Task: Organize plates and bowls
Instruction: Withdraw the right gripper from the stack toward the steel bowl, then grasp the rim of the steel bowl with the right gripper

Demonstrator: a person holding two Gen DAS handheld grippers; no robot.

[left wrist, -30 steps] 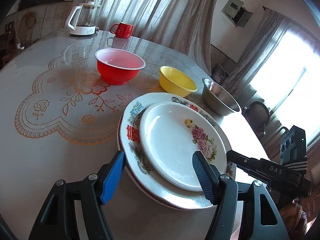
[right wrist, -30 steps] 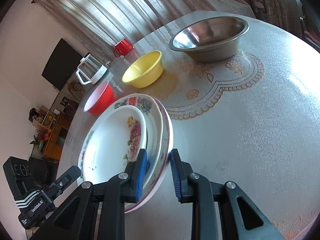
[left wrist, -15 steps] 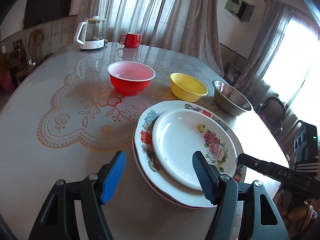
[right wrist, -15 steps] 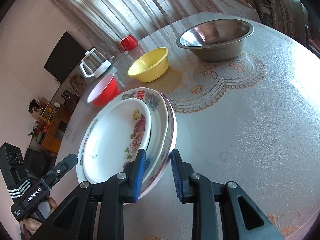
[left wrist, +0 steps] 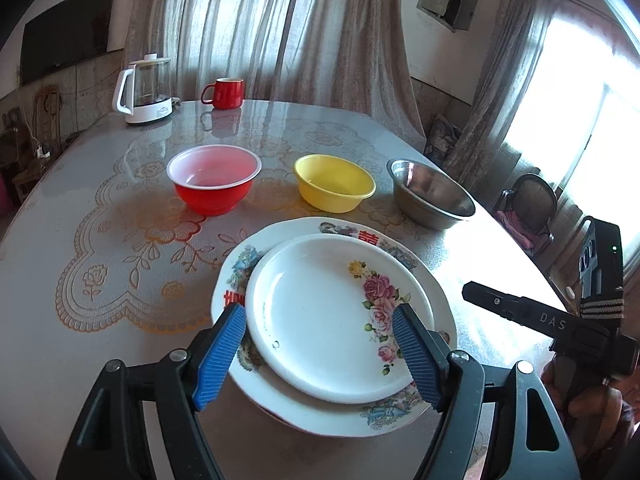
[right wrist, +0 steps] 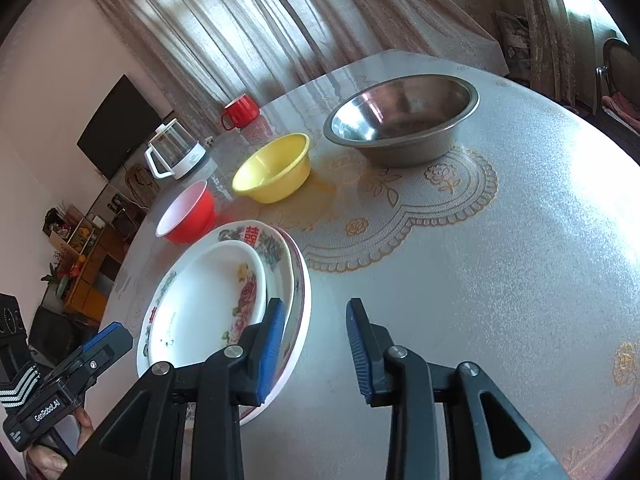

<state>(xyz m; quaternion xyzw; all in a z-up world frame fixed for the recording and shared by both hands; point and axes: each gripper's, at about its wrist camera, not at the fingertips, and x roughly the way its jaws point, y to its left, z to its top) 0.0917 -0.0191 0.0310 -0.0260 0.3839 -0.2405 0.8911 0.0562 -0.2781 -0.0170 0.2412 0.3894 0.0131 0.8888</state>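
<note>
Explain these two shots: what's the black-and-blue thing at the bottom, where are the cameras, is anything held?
No robot here: a person holds a pair of hand-held tongs in each hand, each with a fisheye camera looking along its blue-padded fingers. One picture is from the left tongs, the other from the right tongs.

On the table: a stack of plates, then a red bowl, a yellow bowl and a steel bowl; behind them a red mug and a kettle.

Nothing is held. Both tongs have just been opening; the right one's pads stand clear on either side of the stack's rim.
</note>
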